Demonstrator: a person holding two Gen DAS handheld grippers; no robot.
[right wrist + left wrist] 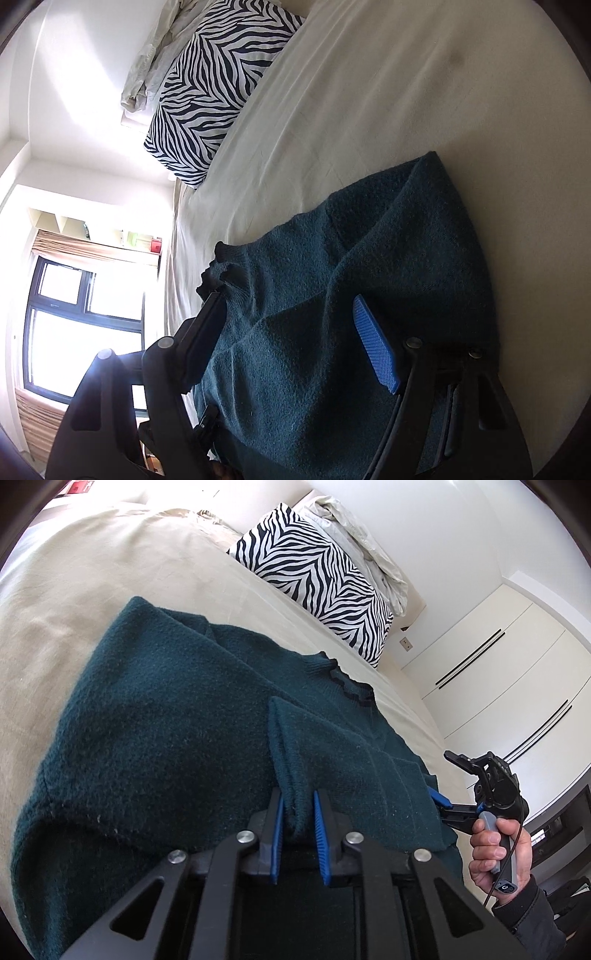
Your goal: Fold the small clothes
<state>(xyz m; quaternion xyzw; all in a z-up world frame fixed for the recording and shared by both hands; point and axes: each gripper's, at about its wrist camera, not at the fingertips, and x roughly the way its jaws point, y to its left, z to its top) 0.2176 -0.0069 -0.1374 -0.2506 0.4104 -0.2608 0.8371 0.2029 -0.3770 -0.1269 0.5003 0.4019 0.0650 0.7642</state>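
A dark teal knit sweater (177, 716) lay spread on the bed (74, 590), fuzzy wool, ribbed collar w/ dark trim. The left hand-held gripper (298, 812) had a raised ridge of the sweater between its blue ribbed pads, jaws nearly closed on it. The right hand-held gripper (295, 325) stood wide open over the cloth near the collar, gripping nothing; the person's right hand (496, 853) held its handle. Beyond, a zebra-print pillow (314, 576) leaned against a crumpled pale pillow (369, 542), well apart from the sweater. Bed sheet cream, lightly creased. White wardrobe doors (498, 672) on the far side.
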